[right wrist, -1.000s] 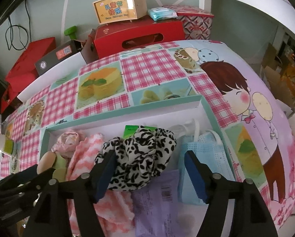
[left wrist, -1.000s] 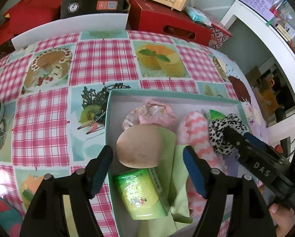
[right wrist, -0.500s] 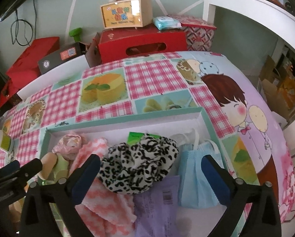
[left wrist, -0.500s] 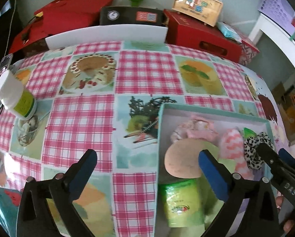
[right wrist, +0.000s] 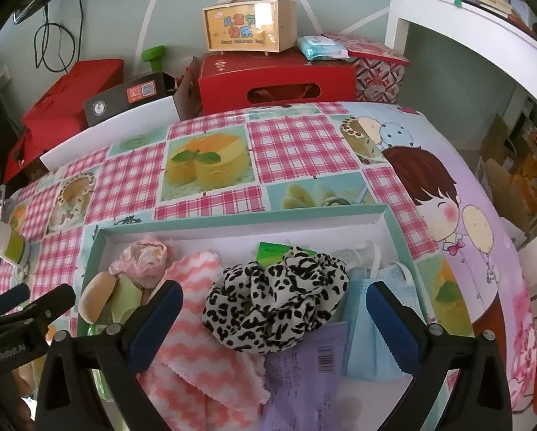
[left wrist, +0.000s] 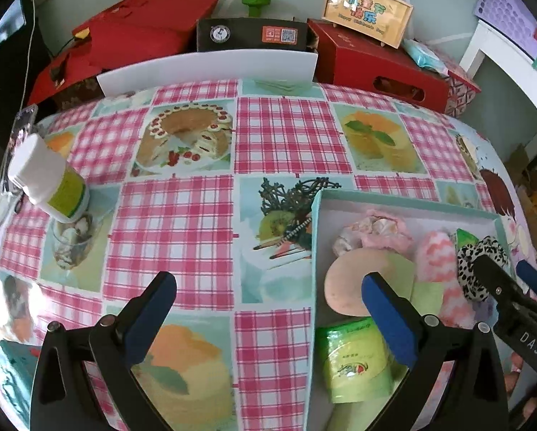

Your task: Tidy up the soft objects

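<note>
On the checked tabletop (left wrist: 196, 222), both my tools, left tool (left wrist: 268, 318) and right tool (right wrist: 274, 323), have just sprung wide and hold nothing, the leopard scrunchie (right wrist: 275, 301) lying released between the right one's fingers in the tray (right wrist: 239, 215), so I judge that placement done and must next seek any remaining soft item.

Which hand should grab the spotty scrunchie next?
Right. The right gripper hangs open directly over the leopard-print scrunchie in the tray; the left gripper is open mostly over bare tablecloth.
</note>
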`<state>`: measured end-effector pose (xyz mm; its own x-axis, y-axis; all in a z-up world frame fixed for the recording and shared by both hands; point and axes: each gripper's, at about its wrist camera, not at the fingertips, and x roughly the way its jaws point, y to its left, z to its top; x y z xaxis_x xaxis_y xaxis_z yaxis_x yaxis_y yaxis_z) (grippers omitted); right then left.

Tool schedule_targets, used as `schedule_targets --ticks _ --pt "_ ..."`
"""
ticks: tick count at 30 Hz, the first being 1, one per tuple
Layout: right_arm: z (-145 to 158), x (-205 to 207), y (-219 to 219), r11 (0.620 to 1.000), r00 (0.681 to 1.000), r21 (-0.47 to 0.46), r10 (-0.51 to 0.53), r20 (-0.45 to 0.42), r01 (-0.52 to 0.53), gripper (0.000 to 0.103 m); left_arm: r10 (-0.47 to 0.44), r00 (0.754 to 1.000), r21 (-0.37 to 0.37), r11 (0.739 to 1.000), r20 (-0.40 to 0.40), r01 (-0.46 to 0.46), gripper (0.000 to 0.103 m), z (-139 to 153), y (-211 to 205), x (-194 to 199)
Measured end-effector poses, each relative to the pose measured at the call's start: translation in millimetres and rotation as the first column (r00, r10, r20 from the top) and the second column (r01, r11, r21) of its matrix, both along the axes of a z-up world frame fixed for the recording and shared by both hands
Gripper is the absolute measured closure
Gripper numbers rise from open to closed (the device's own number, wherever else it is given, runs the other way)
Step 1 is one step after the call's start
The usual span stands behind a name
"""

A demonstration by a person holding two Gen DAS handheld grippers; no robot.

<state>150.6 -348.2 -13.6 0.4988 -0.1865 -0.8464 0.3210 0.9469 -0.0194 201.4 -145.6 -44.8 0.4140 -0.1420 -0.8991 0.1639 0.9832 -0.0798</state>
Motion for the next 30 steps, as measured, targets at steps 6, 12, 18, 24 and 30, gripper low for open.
schedule_targets --ticks 6,12,18,24,30 --pt "9.9 -5.5 5.8 1.000 1.000 -0.021 -0.001 0.016 0.002 0.000 0.025 0.999 0.059 0.998 0.046 -0.028 0.001 15.5 7.1 -10.5" --pt "11.5 -14.5 19.4 0.999 1.000 -0.047 0.018 0.012 -0.018 0.000 0.028 0.999 0.128 0.991 0.023 -0.031 0.001 5.6 22.9 -35.1" --pt "15.4 -34.0 34.9 0.997 0.998 -0.054 0.062 0.013 -0.062 0.000 0.041 0.999 0.106 0.994 -0.004 -0.040 0.001 3.6 38.1 -60.9" --pt "17.2 -61.0 50.3 0.992 0.994 -0.062 0.111 -0.013 -0.112 0.000 0.052 0.998 0.106 0.993 0.028 -0.055 0.001 17.9 47.1 -85.2" --pt "10.3 -87.5 65.6 0.987 0.988 -0.064 0.144 -0.059 -0.148 0.000 0.076 0.997 0.092 0.993 0.014 -0.077 0.001 19.4 62.7 -107.6"
